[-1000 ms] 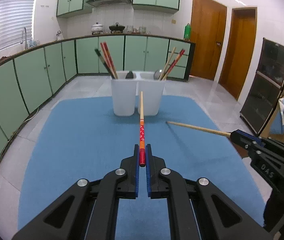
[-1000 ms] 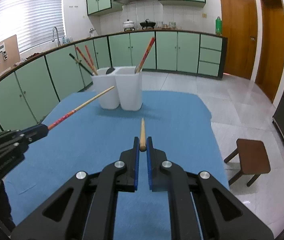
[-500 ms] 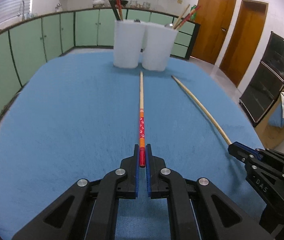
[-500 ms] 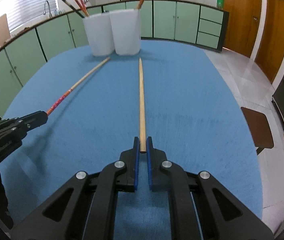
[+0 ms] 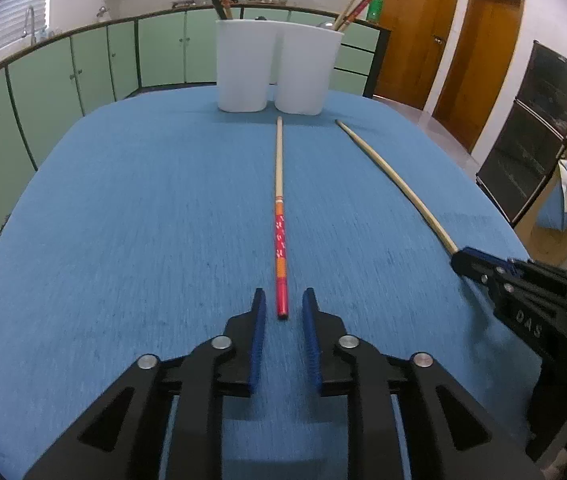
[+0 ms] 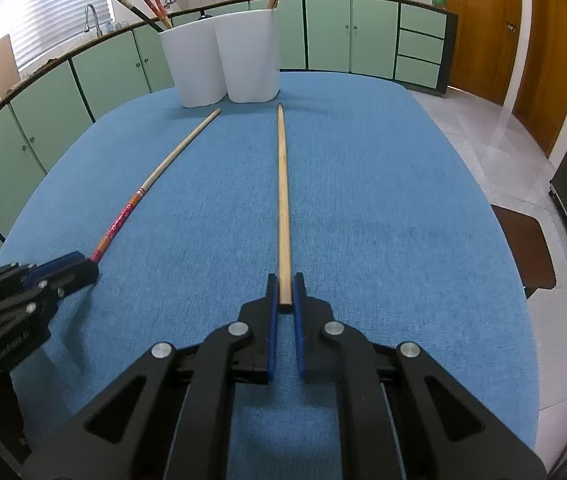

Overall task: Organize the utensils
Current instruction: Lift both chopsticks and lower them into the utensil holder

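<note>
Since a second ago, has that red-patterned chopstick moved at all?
Yes. The red-patterned chopstick came down from mid-air; its tip now lies on the blue mat just short of the white holders, and the left gripper has opened.

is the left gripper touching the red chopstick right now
Apart. The left wrist view shows the left gripper open, with blue cloth visible between each finger and the red chopstick lying on the table.

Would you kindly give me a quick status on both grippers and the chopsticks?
Left gripper open, red-handled chopstick lying on the blue mat between its fingers. Right gripper barely open around plain wooden chopstick. White holders ahead, path unobstructed.
</note>
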`<state>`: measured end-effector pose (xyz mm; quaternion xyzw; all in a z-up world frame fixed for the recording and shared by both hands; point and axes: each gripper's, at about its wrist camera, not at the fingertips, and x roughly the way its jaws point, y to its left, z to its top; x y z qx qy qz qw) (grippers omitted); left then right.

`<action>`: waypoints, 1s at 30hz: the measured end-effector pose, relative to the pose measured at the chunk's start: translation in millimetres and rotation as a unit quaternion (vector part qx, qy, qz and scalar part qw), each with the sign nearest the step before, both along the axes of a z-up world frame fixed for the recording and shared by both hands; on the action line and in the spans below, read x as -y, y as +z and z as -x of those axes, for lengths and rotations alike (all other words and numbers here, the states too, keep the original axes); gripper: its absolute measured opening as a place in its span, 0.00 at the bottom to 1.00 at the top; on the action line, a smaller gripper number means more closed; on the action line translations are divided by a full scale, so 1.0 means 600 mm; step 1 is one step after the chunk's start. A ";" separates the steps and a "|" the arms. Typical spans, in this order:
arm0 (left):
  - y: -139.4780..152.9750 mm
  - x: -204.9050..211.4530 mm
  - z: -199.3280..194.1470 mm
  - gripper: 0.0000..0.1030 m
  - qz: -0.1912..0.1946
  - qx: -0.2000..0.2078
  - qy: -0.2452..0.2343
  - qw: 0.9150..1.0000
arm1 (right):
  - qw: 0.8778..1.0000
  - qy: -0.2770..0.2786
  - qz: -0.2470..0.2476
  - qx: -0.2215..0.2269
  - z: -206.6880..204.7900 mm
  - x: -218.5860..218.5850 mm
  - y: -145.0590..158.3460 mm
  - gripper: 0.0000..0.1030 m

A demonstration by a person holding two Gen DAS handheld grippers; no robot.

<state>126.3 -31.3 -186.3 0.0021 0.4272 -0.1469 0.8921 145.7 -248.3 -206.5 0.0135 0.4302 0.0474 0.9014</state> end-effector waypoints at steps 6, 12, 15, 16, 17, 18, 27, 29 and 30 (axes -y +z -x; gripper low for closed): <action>0.000 0.003 0.005 0.20 -0.012 0.002 0.001 1.000 | 1.000 0.000 -0.003 -0.001 0.000 0.002 0.000 0.07; 0.000 0.008 0.001 0.20 -0.017 0.003 0.003 1.000 | 1.000 0.001 -0.002 -0.001 0.001 0.003 -0.001 0.07; -0.001 0.010 -0.002 0.19 -0.019 0.003 0.004 1.000 | 1.000 0.001 -0.001 -0.001 0.001 0.003 -0.001 0.07; -0.001 0.010 -0.002 0.19 -0.019 0.003 0.005 1.000 | 1.000 0.001 0.000 0.000 -0.001 0.003 -0.002 0.07; -0.001 0.011 -0.002 0.19 -0.019 0.003 0.005 1.000 | 1.000 0.001 0.001 0.000 -0.002 0.002 -0.002 0.07; -0.001 0.012 -0.001 0.18 -0.020 0.004 0.006 1.000 | 1.000 0.001 0.002 -0.001 -0.002 0.002 -0.002 0.07; -0.004 0.019 -0.002 0.05 -0.032 0.006 0.006 0.999 | 1.000 0.000 -0.010 -0.004 -0.005 0.010 -0.005 0.08; -0.003 0.016 -0.003 0.05 -0.027 0.005 0.009 1.000 | 1.000 0.000 -0.018 -0.004 -0.004 0.014 -0.005 0.06; -0.002 0.014 -0.003 0.05 -0.022 0.003 0.011 1.000 | 1.000 -0.001 -0.025 -0.004 -0.004 0.017 -0.005 0.06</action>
